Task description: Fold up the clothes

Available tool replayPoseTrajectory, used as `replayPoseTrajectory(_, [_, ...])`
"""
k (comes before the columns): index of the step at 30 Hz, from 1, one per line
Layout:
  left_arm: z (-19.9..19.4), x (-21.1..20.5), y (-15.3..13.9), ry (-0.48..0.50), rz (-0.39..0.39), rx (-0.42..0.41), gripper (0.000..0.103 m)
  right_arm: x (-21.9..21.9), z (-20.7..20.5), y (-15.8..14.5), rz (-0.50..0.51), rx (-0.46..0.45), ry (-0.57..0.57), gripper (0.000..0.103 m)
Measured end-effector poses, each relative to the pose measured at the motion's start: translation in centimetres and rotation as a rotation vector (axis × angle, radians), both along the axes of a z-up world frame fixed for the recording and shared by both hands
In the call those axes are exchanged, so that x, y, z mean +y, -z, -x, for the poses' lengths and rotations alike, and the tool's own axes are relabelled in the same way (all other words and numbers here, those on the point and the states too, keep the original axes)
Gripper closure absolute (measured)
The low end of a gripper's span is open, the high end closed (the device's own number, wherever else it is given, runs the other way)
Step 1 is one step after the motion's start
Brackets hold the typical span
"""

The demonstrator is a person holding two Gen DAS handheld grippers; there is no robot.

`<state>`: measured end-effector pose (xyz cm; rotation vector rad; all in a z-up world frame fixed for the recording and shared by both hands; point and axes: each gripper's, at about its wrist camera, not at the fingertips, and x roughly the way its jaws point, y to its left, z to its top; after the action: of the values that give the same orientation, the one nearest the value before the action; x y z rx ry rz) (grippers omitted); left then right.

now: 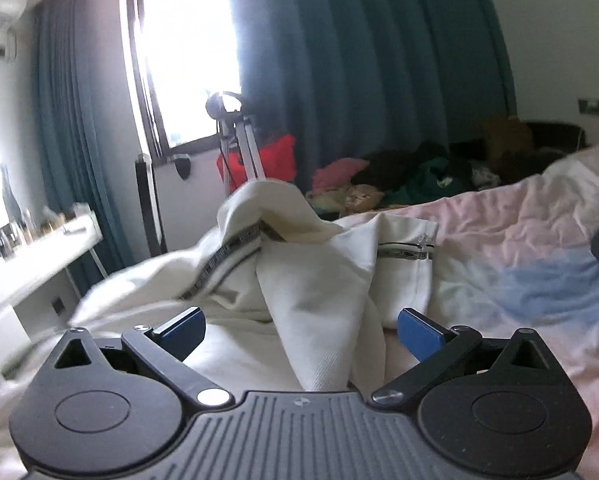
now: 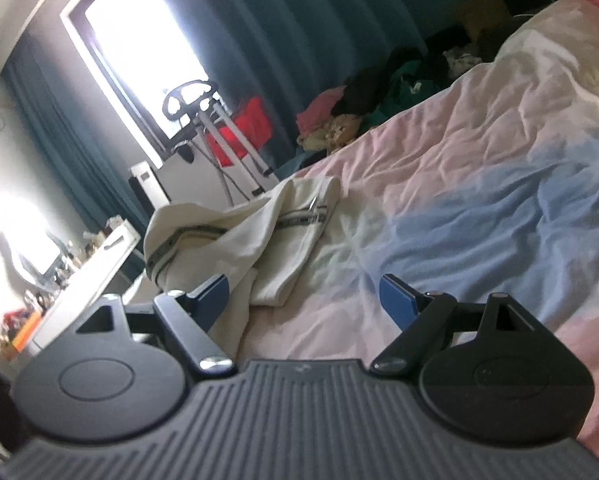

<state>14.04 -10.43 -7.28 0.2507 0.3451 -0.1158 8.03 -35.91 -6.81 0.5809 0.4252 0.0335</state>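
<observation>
In the left wrist view the left gripper (image 1: 299,330) sits at the bottom centre of the frame with its blue pads (image 1: 419,334) spread wide and released. A fold of the cream garment (image 1: 315,280) runs down between them toward the gripper body, but neither pad presses on it. The garment rises in a crumpled peak at mid-frame, showing a dark patterned trim band (image 1: 219,258) and a zip at its right edge.

In the right wrist view the right gripper (image 2: 303,300) is likewise spread wide and grasps nothing. Its left pad (image 2: 213,296) stands just in front of the garment's (image 2: 235,240) near edge; whether they touch cannot be told. The garment lies heaped at centre left of that frame on the pink and blue bedsheet (image 2: 479,208), which fills the right half.

Further out, a pile of mixed clothes (image 2: 363,116) sits at the bed's far edge. Teal curtains (image 1: 379,60) and a bright window (image 1: 187,52) fill the upper frame, and a white dresser (image 1: 39,256) stands at left
</observation>
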Motion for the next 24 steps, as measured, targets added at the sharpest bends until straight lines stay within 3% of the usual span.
replayPoseTrajectory(2, [-1.2, 0.6, 0.7, -0.017, 0.047, 0.039, 0.005, 0.5, -0.3, 0.3, 0.023, 0.014, -0.007, 0.019])
replayPoseTrajectory(5, [-2.9, 1.1, 1.9, 0.017, 0.097, 0.132, 0.028, 1.1, -1.2, 1.0, 0.03, 0.035, -0.024, 0.019])
replayPoseTrajectory(6, [-3.2, 1.1, 2.3, 0.032, 0.092, 0.157, 0.044, 1.4, -1.5, 1.3, 0.034, 0.04, -0.03, 0.019])
replayPoseTrajectory(7, [-3.5, 1.0, 2.7, 0.042, 0.083, 0.176, 0.07, 1.6, -1.8, 1.5, 0.037, 0.046, -0.035, 0.019])
replayPoseTrajectory(8, [-3.6, 1.1, 3.0, 0.04, 0.079, 0.189, 0.083, 1.8, -2.1, 1.7, 0.038, 0.049, -0.04, 0.019])
replayPoseTrajectory(9, [-3.4, 1.5, 2.9, 0.026, 0.094, 0.196, 0.089, 1.9, -2.4, 1.9, 0.028, 0.05, -0.046, 0.019])
replayPoseTrajectory(13, [-1.8, 4.0, 0.7, -0.029, 0.268, 0.219, 0.094, 1.9, -3.3, 3.0, -0.063, 0.042, -0.089, 0.019])
replayPoseTrajectory(18, [1.0, 7.0, -2.2, -0.055, 0.419, 0.254, 0.094, 2.1, -4.5, 3.2, -0.048, 0.059, -0.105, 0.022])
replayPoseTrajectory(21, [0.9, 8.4, -2.5, -0.062, 0.464, 0.267, 0.094, 1.1, -8.1, 2.8, -0.181, 0.048, -0.126, 0.023])
replayPoseTrajectory(24, [0.4, 9.4, -2.0, -0.069, 0.509, 0.286, 0.094, 0.1, -13.7, 3.3, -0.356, 0.03, -0.116, 0.03])
